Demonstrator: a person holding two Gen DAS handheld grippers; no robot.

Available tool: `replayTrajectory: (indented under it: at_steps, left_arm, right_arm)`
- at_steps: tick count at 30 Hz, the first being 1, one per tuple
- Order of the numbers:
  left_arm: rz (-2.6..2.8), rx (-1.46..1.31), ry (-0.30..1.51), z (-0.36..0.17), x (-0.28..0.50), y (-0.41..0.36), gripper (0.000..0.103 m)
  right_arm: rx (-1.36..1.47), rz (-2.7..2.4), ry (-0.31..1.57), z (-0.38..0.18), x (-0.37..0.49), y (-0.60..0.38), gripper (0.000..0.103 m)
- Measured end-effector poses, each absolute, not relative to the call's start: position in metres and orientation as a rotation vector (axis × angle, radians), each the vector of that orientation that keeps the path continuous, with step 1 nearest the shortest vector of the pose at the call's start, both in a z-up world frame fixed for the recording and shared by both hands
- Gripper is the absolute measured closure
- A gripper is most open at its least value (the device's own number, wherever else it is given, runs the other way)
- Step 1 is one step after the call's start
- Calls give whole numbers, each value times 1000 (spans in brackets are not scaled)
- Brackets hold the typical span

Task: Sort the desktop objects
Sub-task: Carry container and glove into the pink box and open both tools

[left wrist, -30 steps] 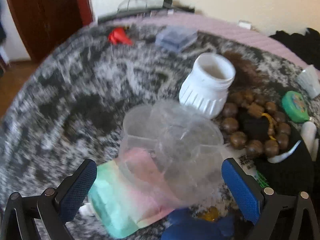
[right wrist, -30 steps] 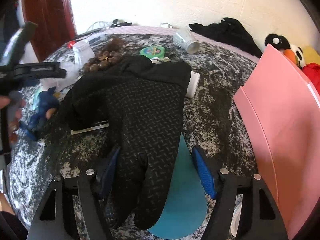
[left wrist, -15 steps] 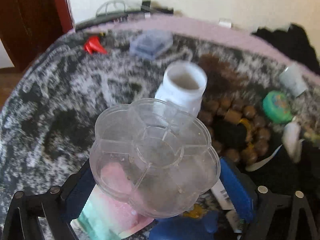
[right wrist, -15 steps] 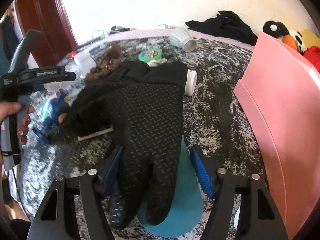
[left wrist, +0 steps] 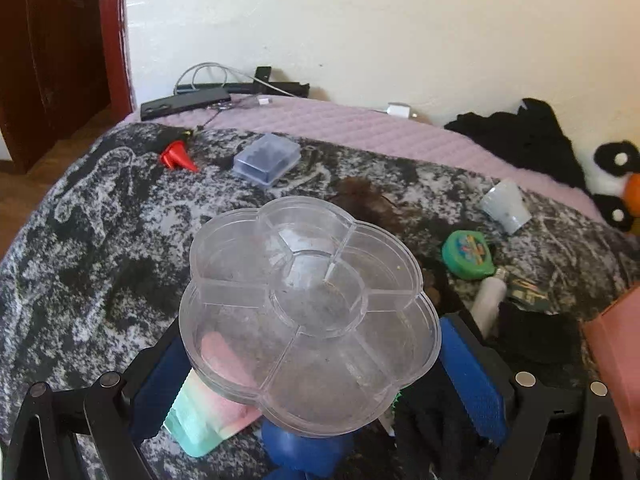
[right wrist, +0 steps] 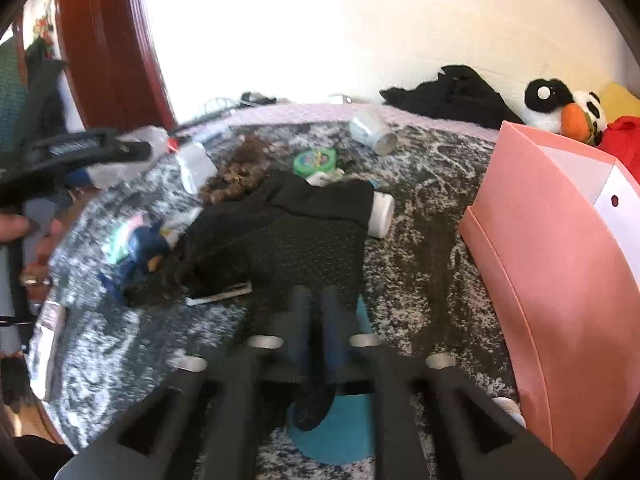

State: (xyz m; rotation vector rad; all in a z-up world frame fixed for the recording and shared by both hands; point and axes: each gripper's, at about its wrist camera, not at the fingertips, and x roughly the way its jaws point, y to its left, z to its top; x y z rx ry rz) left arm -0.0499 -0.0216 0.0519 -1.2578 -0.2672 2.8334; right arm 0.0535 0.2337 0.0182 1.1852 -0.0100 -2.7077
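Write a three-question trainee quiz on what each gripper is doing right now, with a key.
1. True or false: the right gripper has its jaws shut on the black textured glove.
2. Multiple choice: what does the left gripper carry between its jaws? A) a white ribbed jar B) the clear flower-shaped plastic compartment tray C) a red cone
3. Fill in: to the right of the glove stands a tall ____ file holder.

Key
1. True: the blue pads are nearly together with a glove finger pinched between them.
2. B: the tray is held above the grey mottled blanket, and its compartments look empty.
3. Pink.
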Motion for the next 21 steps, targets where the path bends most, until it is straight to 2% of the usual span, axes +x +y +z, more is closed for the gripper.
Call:
replayTrajectory:
  at_steps: [1,2,3,4,5,6,7,8,15,21]
  left_arm:
    - [2834,-1250,-268,53,-48,-22,6]
    - [2836,-1240,-267,55,-47,-23,6]
    - [2842,-1228,-259,58,-45,-22,6]
    - [2849,-1215,-251,61,-42,-21,6]
    - [2853,-1208,-243,64,-41,-21,6]
    - [2855,-1203,-239,66,-39,-21,6]
    - [2859,-1199,-234,68,-36,-20,6]
    - [2861,-1198,-231,69,-34,-20,6]
    - [2884,-1161,-244,88,-13,-26,6]
    - [2894,-1030,-210,124,22,-11,6]
  right_arm:
    - [1195,-2724,-2,14,50,233,8]
    - [1205,-2740,5,11,47,233,2]
    - [1225,-2734,2,6,43,231,2]
    - [1248,-2704,-4,0,38,229,9]
    - [1272,-2653,-8,-6,34,226,24]
    - [1296,-2645,32,-10,32,223,47]
    - [1275,-2639,64,-8,34,220,60]
    - [1250,-2633,96,-5,36,216,93]
    - [1065,-2577,6,39,69,212,93]
    - [805,-2638,-100,105,117,227,93]
